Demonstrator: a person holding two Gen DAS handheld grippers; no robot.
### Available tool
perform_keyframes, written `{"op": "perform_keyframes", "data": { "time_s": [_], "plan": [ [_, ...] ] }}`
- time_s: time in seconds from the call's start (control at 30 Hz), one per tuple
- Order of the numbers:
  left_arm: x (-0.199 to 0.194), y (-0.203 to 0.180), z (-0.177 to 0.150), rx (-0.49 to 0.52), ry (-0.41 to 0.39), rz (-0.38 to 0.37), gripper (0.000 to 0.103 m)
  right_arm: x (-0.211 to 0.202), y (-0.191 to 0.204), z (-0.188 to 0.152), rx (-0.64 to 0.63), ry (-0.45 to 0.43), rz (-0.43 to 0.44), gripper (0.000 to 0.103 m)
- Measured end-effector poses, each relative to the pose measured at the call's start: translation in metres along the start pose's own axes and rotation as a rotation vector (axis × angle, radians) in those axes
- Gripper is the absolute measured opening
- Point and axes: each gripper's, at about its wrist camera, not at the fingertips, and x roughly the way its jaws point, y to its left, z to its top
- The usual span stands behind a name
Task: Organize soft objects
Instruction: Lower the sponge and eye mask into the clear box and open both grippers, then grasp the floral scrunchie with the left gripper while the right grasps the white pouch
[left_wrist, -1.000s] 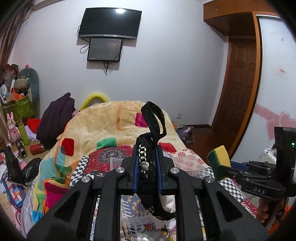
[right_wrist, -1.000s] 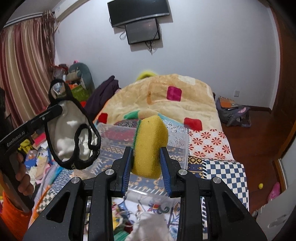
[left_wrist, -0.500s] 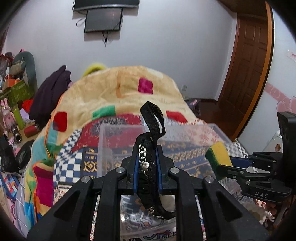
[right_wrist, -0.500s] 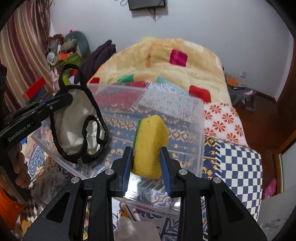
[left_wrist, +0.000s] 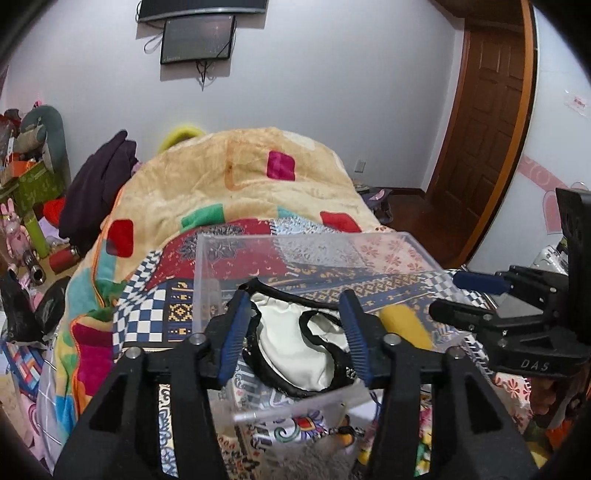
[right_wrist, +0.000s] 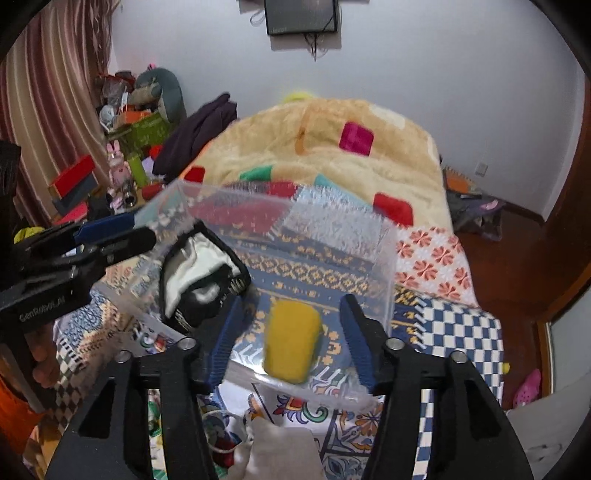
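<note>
The left gripper (left_wrist: 295, 332) has just been opening; its jaws stand apart, and the white cloth with black trim (left_wrist: 295, 354) lies crumpled below them in the clear plastic box (left_wrist: 306, 243). To its right, the right gripper (right_wrist: 291, 332) has also just been opening, and the yellow sponge (right_wrist: 291, 339), blurred, sits free between its jaws inside the box.

left black two-finger tongs (left_wrist: 295, 334) | tilted downward, jaws just opened, blue pads clear | right black two-finger tongs (right_wrist: 291, 341) | tilted downward, jaws just opened, gripping nothing | bare hand (right_wrist: 46, 371) on left handle, blurred, probably fingers
</note>
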Motion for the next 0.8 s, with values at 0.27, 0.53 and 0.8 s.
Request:
{"op": "perform_keyframes", "data": {
  "time_s": [0.27, 0.53, 0.8],
  "plan": [
    [-0.044, -0.02, -0.002, 0.034, -0.055, -0.028, 0.079, -0.053, -0.002, -0.006, 0.03, -0.11, -0.007, 0.075],
    [-0.064, -0.04, -0.024, 0.055, -0.043, -0.055, 0.091, -0.079, -0.001, -0.033, 0.045, -0.131, -0.022, 0.081],
    [-0.049, -0.054, -0.059, 0.033, 0.055, -0.099, 0.091, -0.072, 0.0, -0.069, 0.055, -0.057, -0.017, 0.081]
  ]
}}
